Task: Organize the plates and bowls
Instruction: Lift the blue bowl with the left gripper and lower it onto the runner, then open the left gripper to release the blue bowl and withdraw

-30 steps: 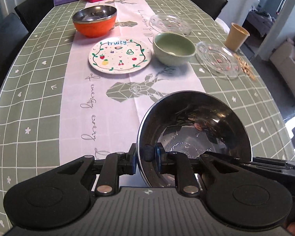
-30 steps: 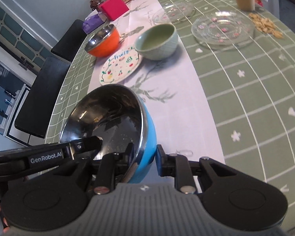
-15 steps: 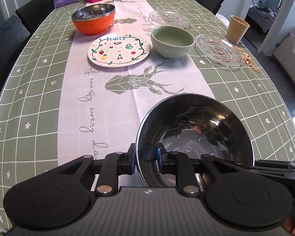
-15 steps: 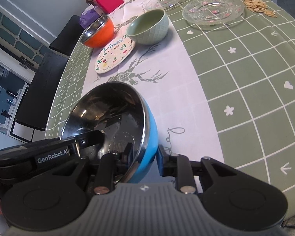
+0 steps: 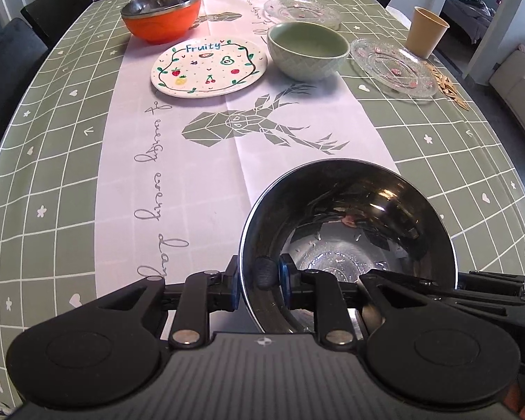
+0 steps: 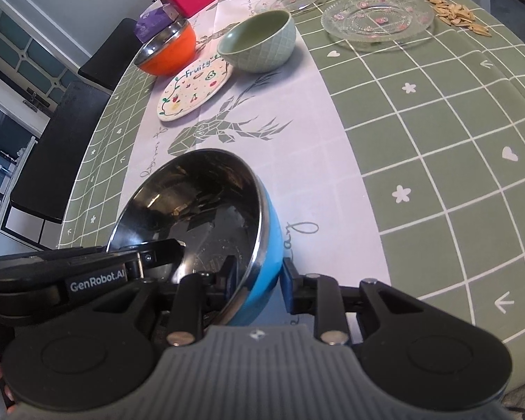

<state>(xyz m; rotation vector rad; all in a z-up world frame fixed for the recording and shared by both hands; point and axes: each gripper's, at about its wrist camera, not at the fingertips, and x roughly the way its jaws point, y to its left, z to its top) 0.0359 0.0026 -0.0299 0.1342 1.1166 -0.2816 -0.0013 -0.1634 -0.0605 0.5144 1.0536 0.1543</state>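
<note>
Bowl (image 5: 350, 238) rim sits between both narrow hand-held grippers, left (image 5: 257, 281) at nine o'clock, right (image 6: 257, 280) at three, steadying it level above the counter (image 5: 52, 175).

Blue steel-lined bowl (image 5: 346, 241) tilted at near counter edge; beyond it, upright: orange steel bowl (image 5: 161, 14), fruit-print plate (image 5: 209, 67), green ceramic bowl (image 5: 307, 50), two glass plates (image 5: 393, 66).

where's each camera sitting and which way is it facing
Left wrist: on the left gripper, looking steeply down the table; its fingers straddle the near rim of the blue steel bowl, and the other gripper's fingers enter from the right.
Right wrist: on the right gripper, tilted, facing the same way; its fingers straddle the bowl's opposite rim, a fingertip at the left edge.
Shared: the bowl, fruity plate, green bowl, orange bowl.
</note>
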